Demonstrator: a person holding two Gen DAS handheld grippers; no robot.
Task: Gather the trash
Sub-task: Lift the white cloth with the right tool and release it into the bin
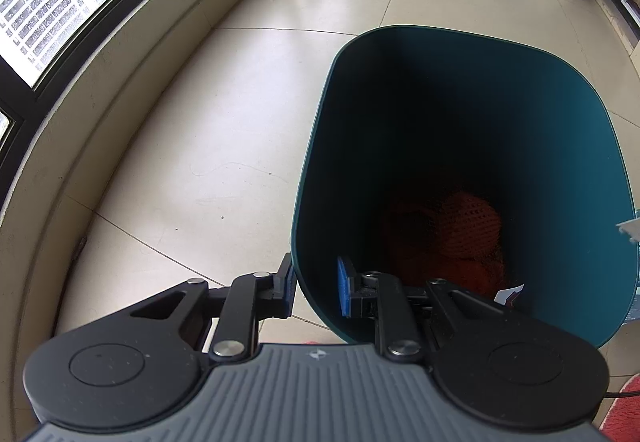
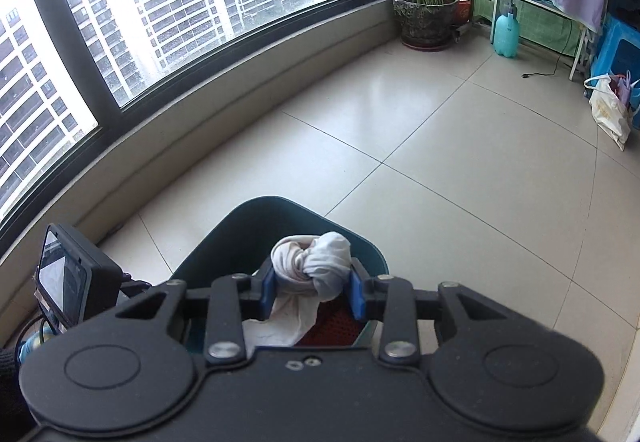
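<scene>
A dark teal bin (image 1: 520, 122) stands on the tiled floor. My left gripper (image 1: 316, 284) is shut on its near rim, one blue pad outside the wall and one inside. At the bottom of the bin lie a red mesh wad (image 1: 460, 238) and a small paper scrap (image 1: 510, 294). In the right wrist view my right gripper (image 2: 312, 288) is shut on a knotted white and grey cloth wad (image 2: 316, 262), held above the bin's (image 2: 248, 226) open mouth. A loose tail of the cloth hangs down over the red mesh (image 2: 336, 326).
A curved low wall under big windows runs along the left. At the far end stand a plant pot (image 2: 428, 18), a teal spray bottle (image 2: 506, 34), a loose cord (image 2: 540, 74) and a white bag (image 2: 608, 110). A red mat corner (image 1: 624, 410) lies near the bin.
</scene>
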